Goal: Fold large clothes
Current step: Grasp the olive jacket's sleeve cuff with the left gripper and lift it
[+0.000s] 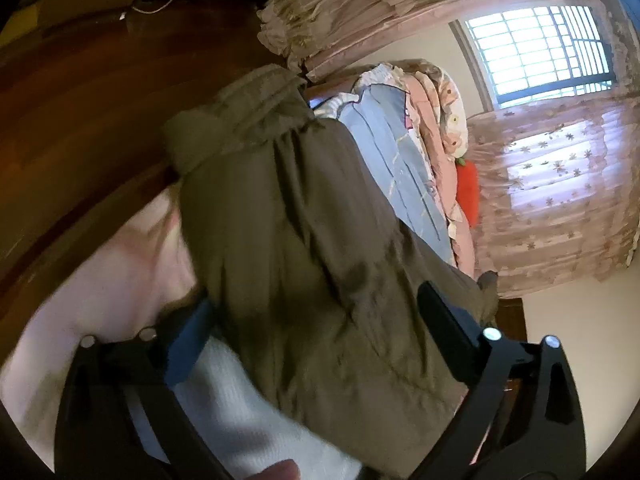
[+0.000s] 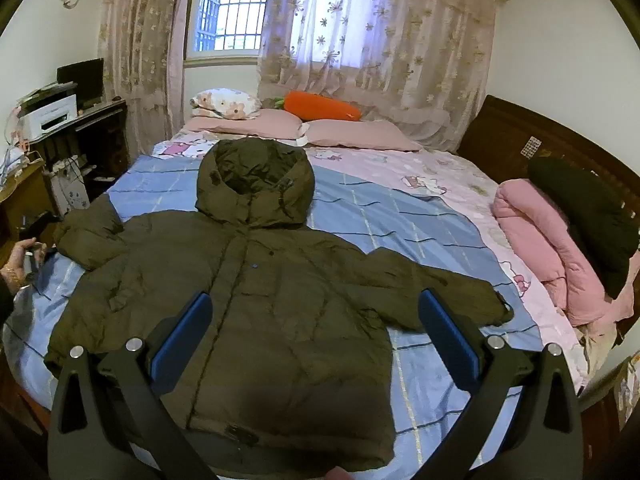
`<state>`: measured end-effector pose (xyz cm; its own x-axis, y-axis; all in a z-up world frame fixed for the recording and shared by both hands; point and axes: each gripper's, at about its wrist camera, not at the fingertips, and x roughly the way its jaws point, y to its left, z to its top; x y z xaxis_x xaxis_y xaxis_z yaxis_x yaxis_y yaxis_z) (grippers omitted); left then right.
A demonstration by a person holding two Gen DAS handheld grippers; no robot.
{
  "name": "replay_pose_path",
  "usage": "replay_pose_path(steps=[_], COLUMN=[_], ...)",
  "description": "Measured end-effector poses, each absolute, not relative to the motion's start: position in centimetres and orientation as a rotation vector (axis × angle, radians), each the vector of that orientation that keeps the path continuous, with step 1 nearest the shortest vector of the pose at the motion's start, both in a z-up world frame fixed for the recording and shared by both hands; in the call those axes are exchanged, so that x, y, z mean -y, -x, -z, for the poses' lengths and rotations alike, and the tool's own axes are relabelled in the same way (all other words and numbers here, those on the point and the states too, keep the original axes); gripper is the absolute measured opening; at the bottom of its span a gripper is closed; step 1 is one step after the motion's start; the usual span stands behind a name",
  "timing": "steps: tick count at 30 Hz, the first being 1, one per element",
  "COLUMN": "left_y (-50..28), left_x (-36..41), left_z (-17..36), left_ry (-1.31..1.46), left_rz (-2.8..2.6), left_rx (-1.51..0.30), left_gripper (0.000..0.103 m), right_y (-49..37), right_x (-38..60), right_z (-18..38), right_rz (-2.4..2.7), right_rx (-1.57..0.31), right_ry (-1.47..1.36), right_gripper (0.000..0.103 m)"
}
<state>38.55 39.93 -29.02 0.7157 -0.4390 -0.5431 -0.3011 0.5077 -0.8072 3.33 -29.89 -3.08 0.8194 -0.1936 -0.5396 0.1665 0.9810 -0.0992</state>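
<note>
An olive hooded padded jacket lies face up on the bed, hood toward the pillows. Its right sleeve stretches out flat, and its left sleeve is bunched near the bed's left edge. My right gripper hovers open over the jacket's lower front, with nothing between its blue pads. In the blurred left wrist view, my left gripper stands wide open around the left sleeve, which runs up between the fingers. I cannot see the pads pressing on it. A person's hand shows at the left edge.
A folded pink quilt and a black garment sit on the bed's right side by the wooden headboard. Pink pillows and a carrot plush lie at the far end. A desk with a printer stands to the left.
</note>
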Motion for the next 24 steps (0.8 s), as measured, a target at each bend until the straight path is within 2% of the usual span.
replay_pose_path(steps=[1, 2, 4, 5, 8, 16, 18, 21, 24], left_y=[-39.2, -39.7, -40.5, -40.8, -40.5, -34.6, -33.2, -31.0, -28.1], left_x=[-40.0, -40.1, -40.0, -40.0, -39.8, -39.7, -39.6, -40.1, -41.9], left_z=[29.0, 29.3, 29.4, 29.6, 28.9, 25.4, 25.0, 25.0, 27.2], left_ry=[1.068, 1.073, 1.065, 1.055, 1.016, 0.906, 0.908, 0.911, 1.048], left_rz=[0.097, 0.107, 0.129, 0.132, 0.088, -0.06, -0.086, -0.162, -0.267], left_rx=[-0.806, -0.807, -0.817, -0.82, -0.775, -0.603, -0.604, -0.609, -0.612], left_gripper=[0.079, 0.053, 0.022, 0.017, 0.01, 0.009, 0.01, 0.017, 0.018], right_y=[-3.5, -3.7, -3.8, -3.8, -3.9, -3.3, -3.2, -3.1, -3.0], right_x=[29.8, 29.7, 29.5, 29.6, 29.7, 29.4, 29.3, 29.3, 29.4], right_z=[3.2, 3.3, 3.6, 3.7, 3.6, 3.4, 3.2, 3.1, 3.1], right_rz=[0.191, 0.19, 0.191, 0.191, 0.197, 0.169, 0.163, 0.158, 0.158], right_rx=[-0.58, -0.585, -0.598, -0.604, -0.608, -0.596, -0.591, -0.585, -0.585], right_ry=[0.055, 0.063, 0.071, 0.073, 0.069, 0.055, 0.052, 0.041, 0.037], right_gripper=[0.102, 0.102, 0.102, 0.102, 0.102, 0.102, 0.102, 0.102, 0.102])
